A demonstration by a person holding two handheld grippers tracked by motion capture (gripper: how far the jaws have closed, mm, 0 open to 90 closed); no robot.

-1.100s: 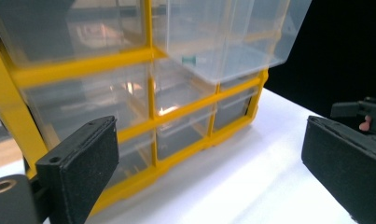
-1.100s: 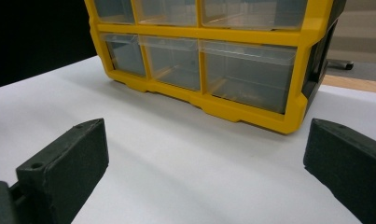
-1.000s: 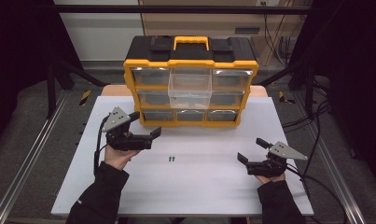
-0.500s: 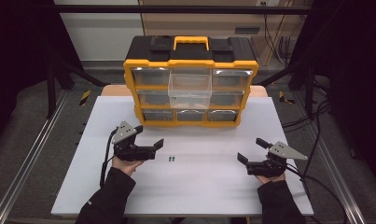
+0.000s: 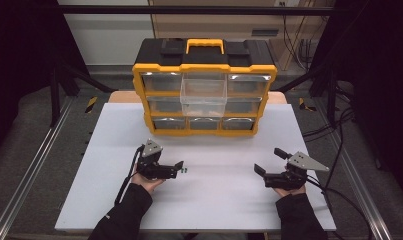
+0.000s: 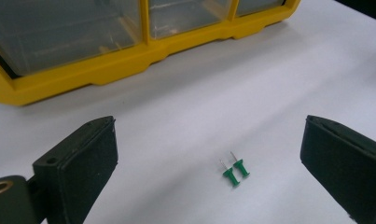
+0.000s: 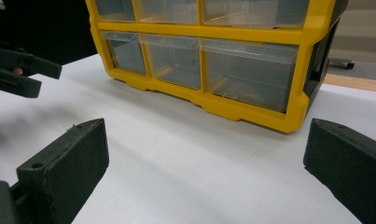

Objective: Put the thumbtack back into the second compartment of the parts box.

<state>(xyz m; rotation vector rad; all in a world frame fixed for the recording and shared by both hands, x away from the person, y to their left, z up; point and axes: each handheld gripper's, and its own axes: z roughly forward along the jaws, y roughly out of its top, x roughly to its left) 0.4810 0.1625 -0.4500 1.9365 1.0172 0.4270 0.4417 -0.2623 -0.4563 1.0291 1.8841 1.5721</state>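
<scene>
Writing: no brand or label can be read on the yellow organizer (image 5: 204, 90).
Green pushpins (image 6: 235, 171): two, lying side by side on the white worktop (image 5: 214, 200), between the jaws of the left tongs (image 5: 180, 169).
Left tongs: released, jaws wide apart.
Right tongs (image 5: 269, 161): released, well apart from the pushpins.
Organizer: one clear drawer (image 5: 204, 92) is pulled out.

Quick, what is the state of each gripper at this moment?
Left gripper: open, holding nothing, two small green plastic push pins between its jaws.
Right gripper: open, holding nothing.
</scene>
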